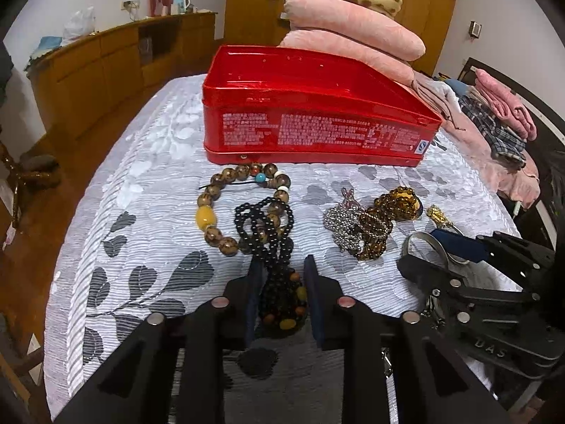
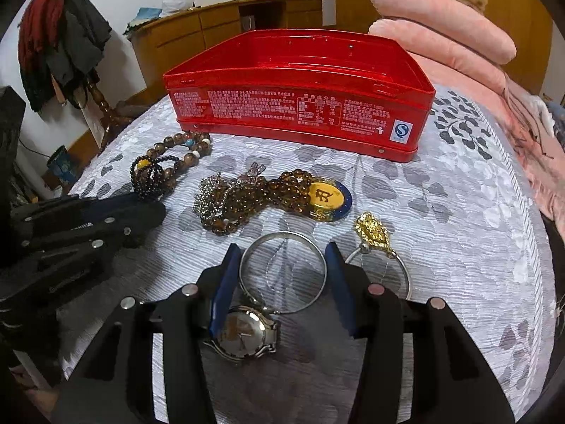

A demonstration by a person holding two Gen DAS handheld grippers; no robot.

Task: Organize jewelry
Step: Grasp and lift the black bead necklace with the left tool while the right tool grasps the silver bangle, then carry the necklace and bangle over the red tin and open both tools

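Note:
An open, empty red tin box (image 1: 310, 127) (image 2: 300, 106) stands on the bed. In front of it lie a brown bead bracelet (image 1: 219, 208) (image 2: 183, 145), a black bead string (image 1: 265, 233) (image 2: 152, 176), an amber bead and silver chain pile (image 1: 370, 226) (image 2: 254, 194), a gold pendant (image 2: 370, 233) and a wristwatch (image 2: 243, 332). My left gripper (image 1: 282, 272) is open, its fingers on either side of the black string's beaded end. My right gripper (image 2: 282, 258) is open around a silver bangle (image 2: 282, 275) that lies flat; it also shows in the left wrist view (image 1: 423, 258).
The bed has a white cover with grey leaf print (image 2: 459, 212). Folded pink blankets (image 1: 353, 28) (image 2: 441, 24) are stacked behind the box, with clothes (image 1: 501, 120) at the right. A wooden cabinet (image 1: 106, 67) lines the far wall.

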